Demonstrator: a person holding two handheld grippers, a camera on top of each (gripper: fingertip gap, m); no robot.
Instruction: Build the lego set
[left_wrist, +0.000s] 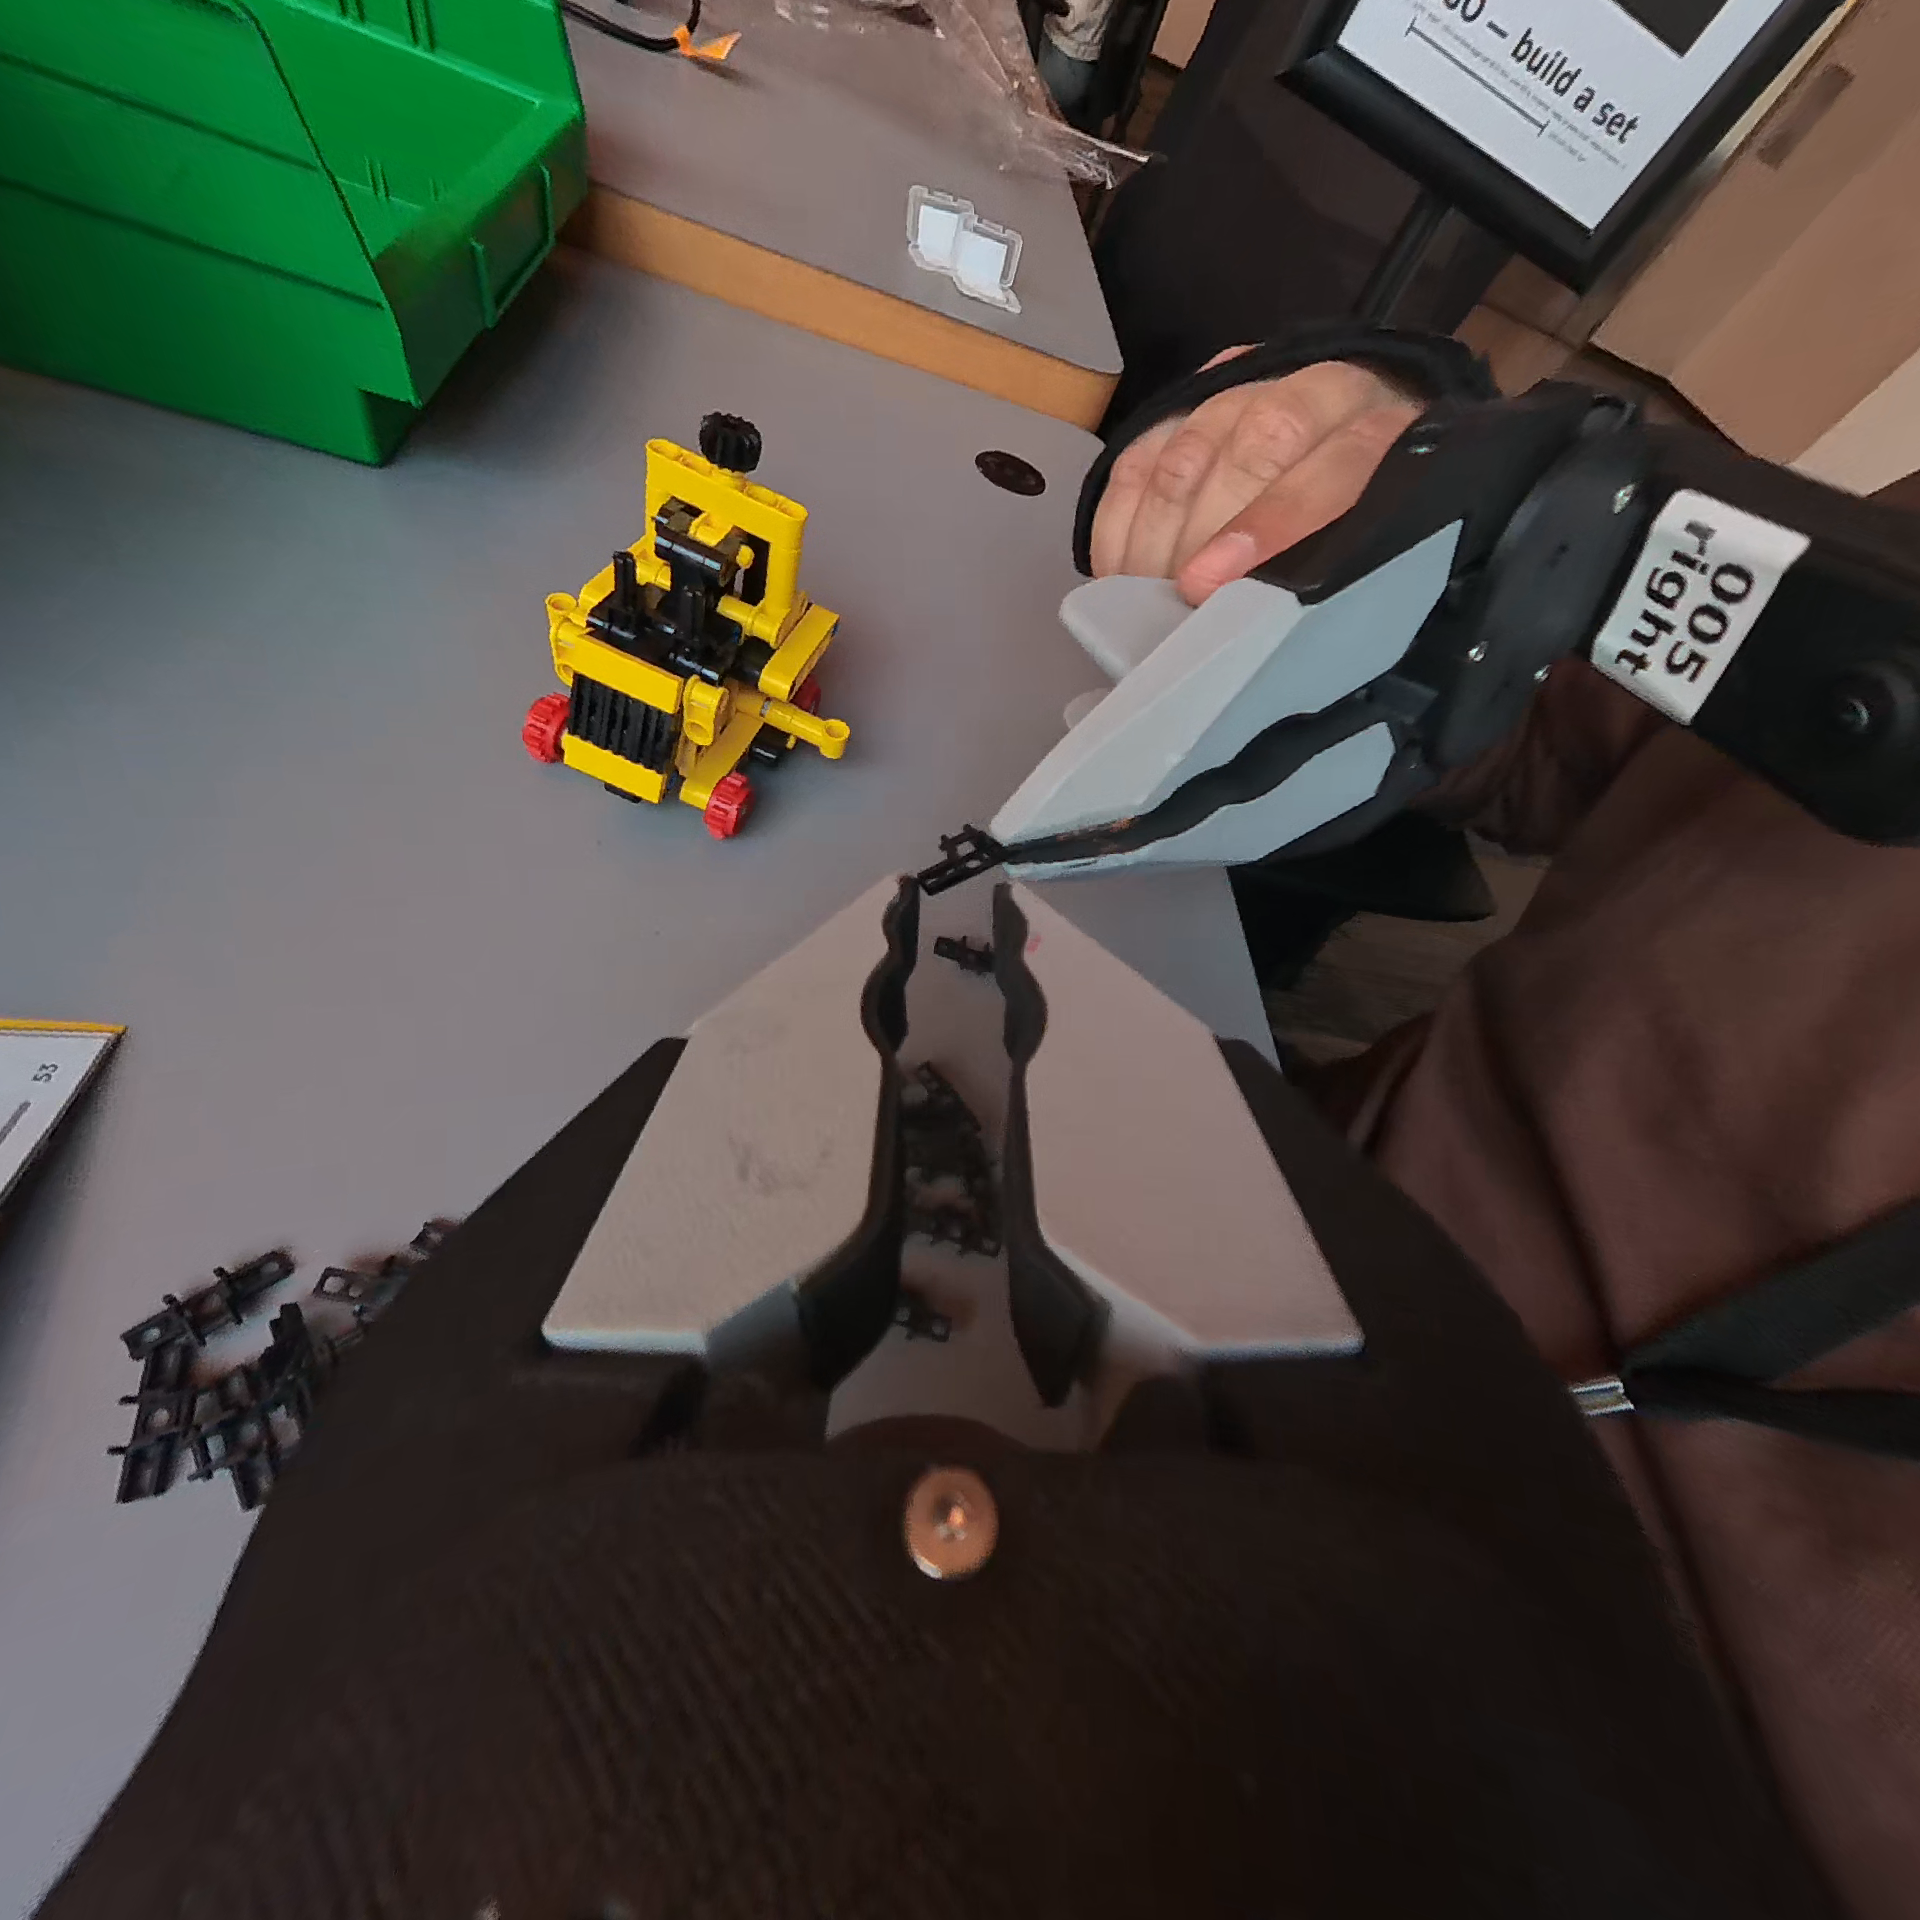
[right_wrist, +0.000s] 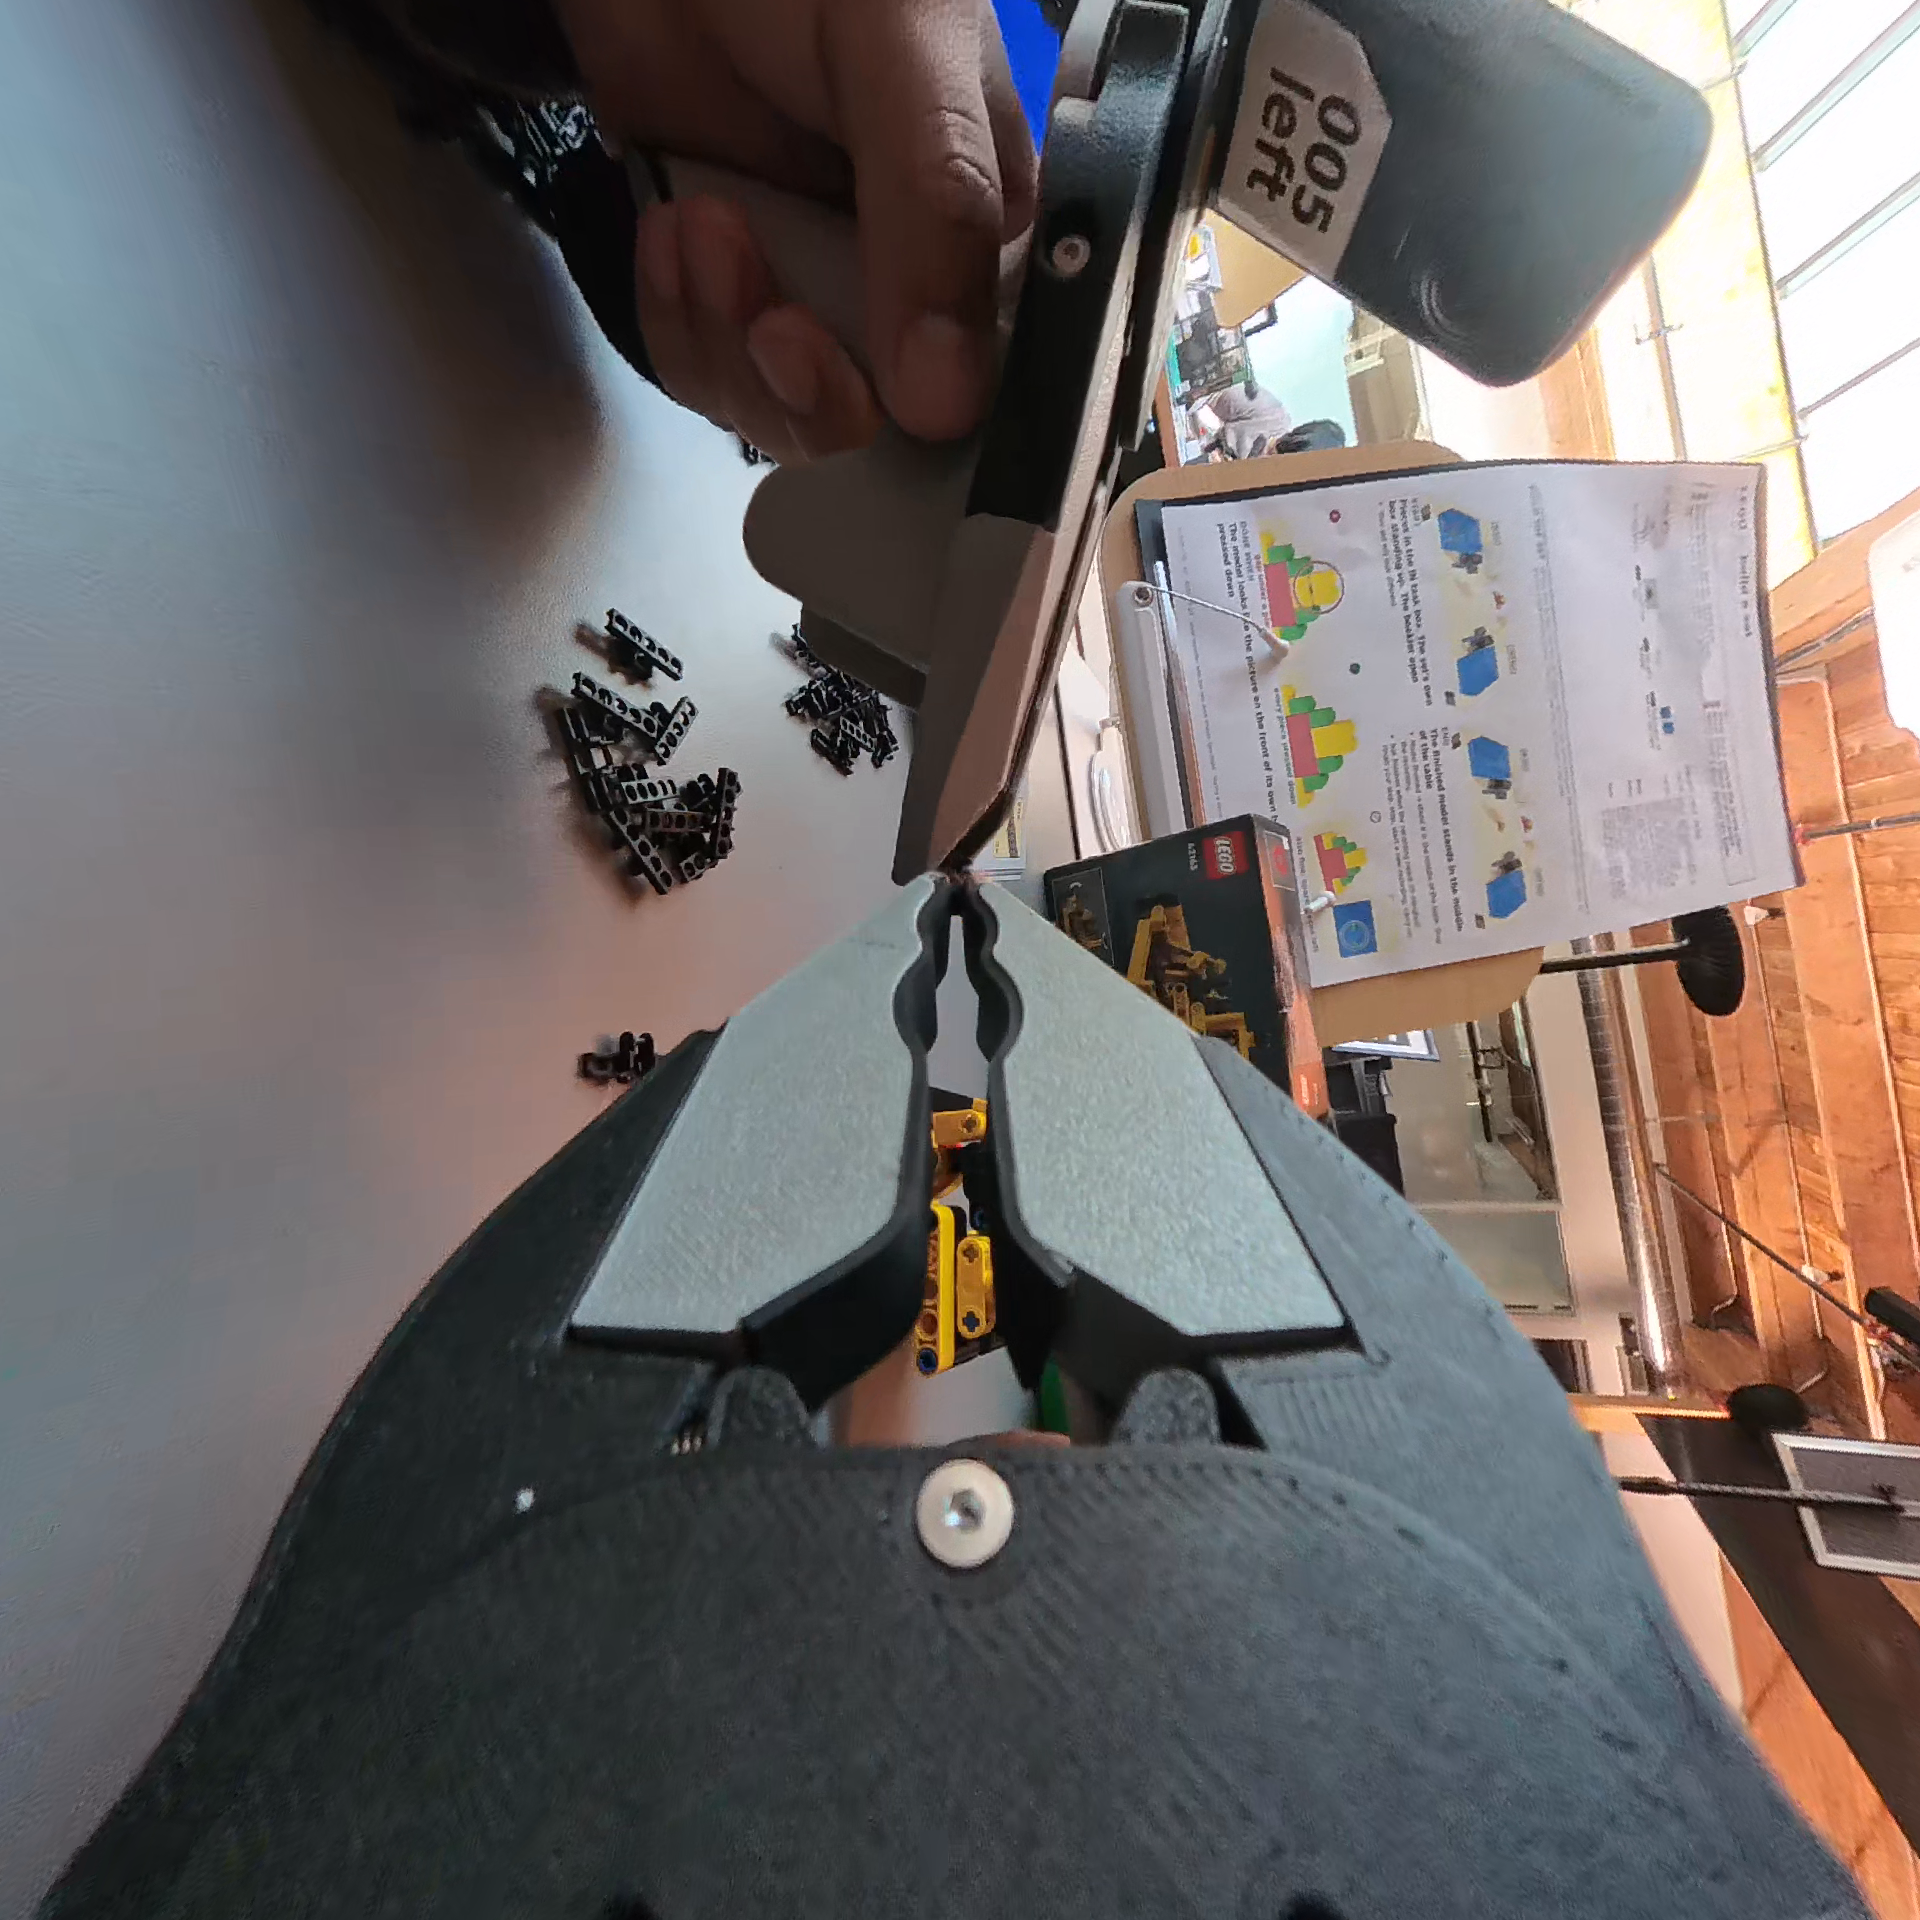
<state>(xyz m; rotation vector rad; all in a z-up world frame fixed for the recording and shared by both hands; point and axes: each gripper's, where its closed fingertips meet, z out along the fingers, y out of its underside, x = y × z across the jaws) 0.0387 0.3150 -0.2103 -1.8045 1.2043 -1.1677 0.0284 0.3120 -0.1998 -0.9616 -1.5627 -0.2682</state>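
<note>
A yellow and black lego vehicle with red wheel hubs stands on the grey table. My left gripper is open and empty, with its tips just below the right gripper's tips. My right gripper comes in from the right and is shut on a small black track link that sticks out of its tips. In the right wrist view my right gripper is shut and the link is barely visible. Loose black track links lie at lower left and between the left fingers. One link lies just under the left tips.
A green bin stands at the back left. A booklet corner is at the left edge and a clear plastic piece at the back. A lego box and an instruction sheet stand beyond the table. Piles of black links lie on the table. The tips of both grippers are at nearly the same place.
</note>
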